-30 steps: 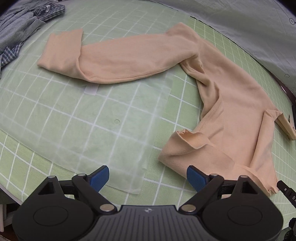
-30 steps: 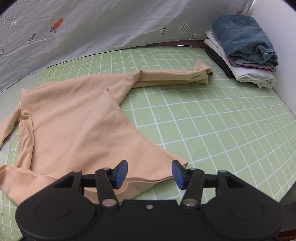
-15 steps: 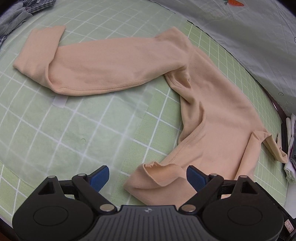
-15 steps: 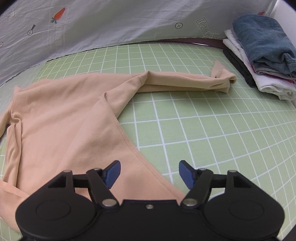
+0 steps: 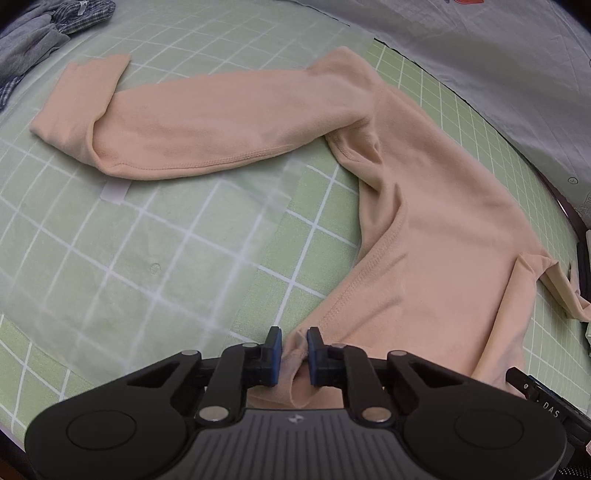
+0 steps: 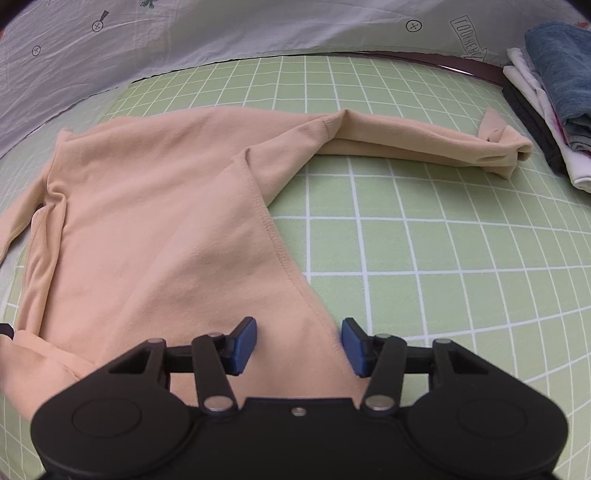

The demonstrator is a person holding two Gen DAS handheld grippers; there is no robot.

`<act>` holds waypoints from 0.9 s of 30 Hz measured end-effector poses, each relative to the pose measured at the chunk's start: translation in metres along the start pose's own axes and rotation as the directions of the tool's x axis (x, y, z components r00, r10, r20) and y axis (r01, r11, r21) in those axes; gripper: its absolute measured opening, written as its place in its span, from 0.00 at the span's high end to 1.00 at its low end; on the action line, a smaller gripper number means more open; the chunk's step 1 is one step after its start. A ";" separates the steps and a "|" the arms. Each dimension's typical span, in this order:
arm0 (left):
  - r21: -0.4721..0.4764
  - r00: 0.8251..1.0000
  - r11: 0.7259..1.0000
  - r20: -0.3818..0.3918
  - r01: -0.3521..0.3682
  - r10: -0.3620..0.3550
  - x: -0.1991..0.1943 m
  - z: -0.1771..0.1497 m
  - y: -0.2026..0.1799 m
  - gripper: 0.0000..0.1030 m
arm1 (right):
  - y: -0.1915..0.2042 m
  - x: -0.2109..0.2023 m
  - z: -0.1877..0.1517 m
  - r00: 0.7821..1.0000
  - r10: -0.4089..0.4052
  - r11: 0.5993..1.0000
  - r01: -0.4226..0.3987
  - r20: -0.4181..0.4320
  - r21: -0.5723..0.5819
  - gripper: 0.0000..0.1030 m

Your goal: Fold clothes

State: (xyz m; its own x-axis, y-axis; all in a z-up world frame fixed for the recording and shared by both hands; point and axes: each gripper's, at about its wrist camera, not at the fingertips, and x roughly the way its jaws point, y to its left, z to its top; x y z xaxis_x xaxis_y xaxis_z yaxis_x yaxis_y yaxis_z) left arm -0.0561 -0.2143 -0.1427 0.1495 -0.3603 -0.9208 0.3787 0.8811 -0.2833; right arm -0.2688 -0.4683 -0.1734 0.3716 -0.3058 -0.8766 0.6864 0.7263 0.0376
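Observation:
A peach long-sleeved top [image 5: 436, 236] lies spread on the green grid mat [image 5: 110, 258], one sleeve stretched to the far left with its cuff folded back. My left gripper [image 5: 294, 350] is shut on the top's near hem corner. In the right wrist view the top [image 6: 166, 221] fills the left half, its other sleeve reaching right. My right gripper [image 6: 299, 341] is open, its blue pads either side of the hem near the side seam, low over the cloth.
A stack of folded clothes [image 6: 554, 92] with blue jeans on top stands at the far right. Loose grey and plaid garments [image 5: 33, 40] lie at the far left. A pale printed sheet [image 6: 184, 33] borders the mat's far edge.
My left gripper moved forward onto the hem corner and closed on it. My right gripper moved in over the hem by the side seam and stays open.

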 end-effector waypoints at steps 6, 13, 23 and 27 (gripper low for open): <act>0.036 0.997 0.999 0.080 -0.020 0.018 -0.021 -0.019 -0.007 0.94 | -0.004 -0.011 -0.013 0.998 0.056 0.998 -0.056 0.039 0.000 0.91; -0.014 0.985 0.998 0.156 -0.068 0.069 -0.049 -0.043 0.001 0.95 | -0.015 -0.046 -0.030 0.985 0.084 0.996 -0.087 0.152 0.015 0.92; -0.020 0.949 0.983 0.261 -0.180 0.179 -0.084 -0.078 -0.002 1.00 | -0.028 -0.090 -0.060 0.972 0.095 0.995 -0.083 0.215 -0.062 0.92; -0.028 0.952 0.980 0.232 -0.198 0.199 -0.077 -0.101 0.000 1.00 | -0.043 -0.085 -0.074 0.984 0.078 0.995 -0.066 0.159 -0.079 0.96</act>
State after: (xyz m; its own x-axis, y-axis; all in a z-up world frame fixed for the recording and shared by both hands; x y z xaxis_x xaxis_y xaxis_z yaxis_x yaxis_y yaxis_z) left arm -0.1602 -0.1551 -0.0990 0.4297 -0.2391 -0.8708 0.3160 0.9431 -0.1030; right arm -0.3758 -0.4276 -0.1359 0.5189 -0.3420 -0.7834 0.6084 0.7915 0.0574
